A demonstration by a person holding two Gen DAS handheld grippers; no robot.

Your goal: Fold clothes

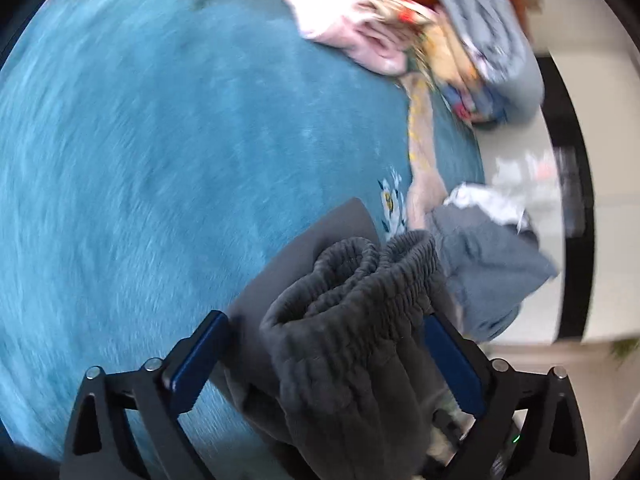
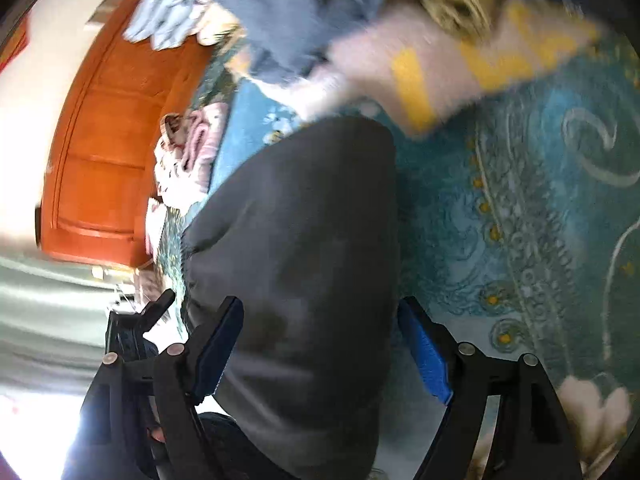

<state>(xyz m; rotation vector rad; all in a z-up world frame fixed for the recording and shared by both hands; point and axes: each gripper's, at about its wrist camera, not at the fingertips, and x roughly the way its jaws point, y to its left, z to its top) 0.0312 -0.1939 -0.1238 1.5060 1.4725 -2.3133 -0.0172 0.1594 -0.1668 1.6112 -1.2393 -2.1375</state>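
Over the blue rug (image 1: pixel 140 160), between the spread fingers of the left gripper (image 1: pixel 320 360) and right gripper (image 2: pixel 320 344), neither visibly clamped: dark grey trousers (image 1: pixel 352 320), soft, limp, moderately heavy, best pinched at the gathered elastic waistband (image 1: pixel 384 264).

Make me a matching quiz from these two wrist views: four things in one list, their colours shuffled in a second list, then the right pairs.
Things:
1. pants
2. rug
3. door
4. finger pads

Colours:
A. orange-brown
B. blue
C. dark grey
D. teal

Pairs: 1-C, 2-D, 3-A, 4-B

The pants' gathered waistband lies between the open fingers of the left gripper, and their plain dark cloth lies between those of the right gripper.
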